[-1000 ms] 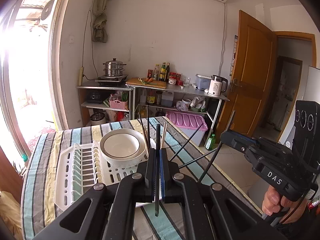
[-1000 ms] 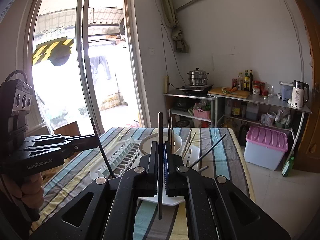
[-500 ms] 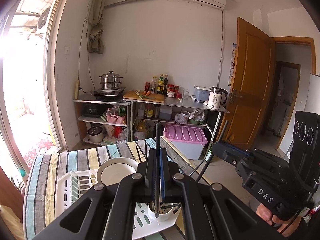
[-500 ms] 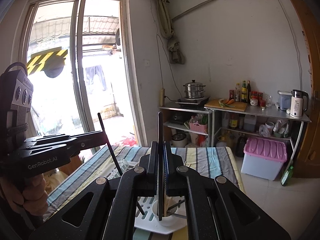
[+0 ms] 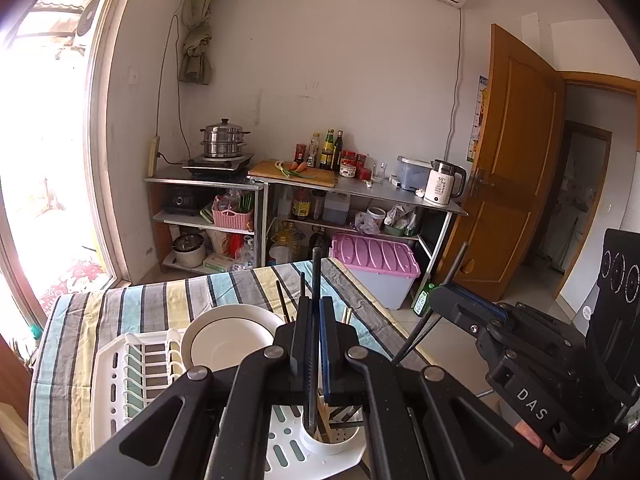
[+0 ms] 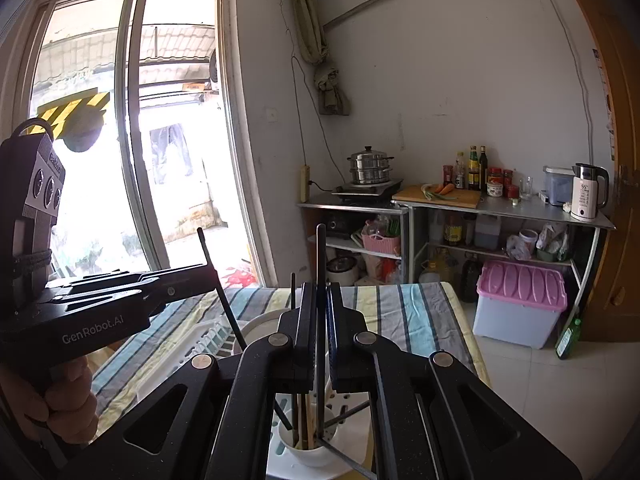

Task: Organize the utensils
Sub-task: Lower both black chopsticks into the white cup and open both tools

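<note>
My left gripper (image 5: pixel 314 320) is shut on a black chopstick (image 5: pixel 316 272) held upright; its lower end reaches into the white utensil cup (image 5: pixel 332 442) at the corner of the white dish rack (image 5: pixel 120 380). My right gripper (image 6: pixel 320 308) is shut on another black chopstick (image 6: pixel 321 252), also upright, its lower end in the same cup (image 6: pixel 308 454). Several chopsticks stand in the cup. Each gripper shows in the other's view, the right (image 5: pixel 444 298) and the left (image 6: pixel 208 276), each with its chopstick.
A white bowl (image 5: pixel 228 340) sits in the rack on the striped tablecloth (image 5: pixel 160 304). Beyond the table stand metal shelves (image 5: pixel 360 200) with pots, bottles and a kettle, a pink-lidded bin (image 5: pixel 376 268), a wooden door (image 5: pixel 516 184) and a glass sliding door (image 6: pixel 120 160).
Both grippers tilted from looking down at the table to level, then came lower over the cup. The chopsticks' lower ends have gone into the cup.
</note>
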A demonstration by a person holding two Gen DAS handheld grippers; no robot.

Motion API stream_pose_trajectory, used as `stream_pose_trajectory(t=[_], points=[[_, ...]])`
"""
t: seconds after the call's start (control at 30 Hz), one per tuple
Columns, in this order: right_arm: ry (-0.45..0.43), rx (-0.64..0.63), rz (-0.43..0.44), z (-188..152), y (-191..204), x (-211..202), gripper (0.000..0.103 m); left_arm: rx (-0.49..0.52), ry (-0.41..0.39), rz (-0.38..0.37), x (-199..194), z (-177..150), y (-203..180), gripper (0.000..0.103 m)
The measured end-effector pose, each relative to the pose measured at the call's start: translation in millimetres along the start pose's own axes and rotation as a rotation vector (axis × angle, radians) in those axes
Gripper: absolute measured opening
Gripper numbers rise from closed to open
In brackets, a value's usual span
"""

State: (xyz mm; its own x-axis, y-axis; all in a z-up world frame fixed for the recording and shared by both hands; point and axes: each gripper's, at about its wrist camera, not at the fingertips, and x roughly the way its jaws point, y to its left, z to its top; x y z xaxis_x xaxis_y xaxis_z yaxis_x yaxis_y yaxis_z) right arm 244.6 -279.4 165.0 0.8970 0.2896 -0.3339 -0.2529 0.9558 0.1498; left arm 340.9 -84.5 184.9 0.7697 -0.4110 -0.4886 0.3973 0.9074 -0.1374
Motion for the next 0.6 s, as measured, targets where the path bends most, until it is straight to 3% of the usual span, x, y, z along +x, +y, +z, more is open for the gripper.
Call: stream_pose_trajectory(t=[0.6], points=[[0.122,0.007,-0.033,-28,-10,22,0.005,0.009,0.079,0.014,28,-37,2,0.003]])
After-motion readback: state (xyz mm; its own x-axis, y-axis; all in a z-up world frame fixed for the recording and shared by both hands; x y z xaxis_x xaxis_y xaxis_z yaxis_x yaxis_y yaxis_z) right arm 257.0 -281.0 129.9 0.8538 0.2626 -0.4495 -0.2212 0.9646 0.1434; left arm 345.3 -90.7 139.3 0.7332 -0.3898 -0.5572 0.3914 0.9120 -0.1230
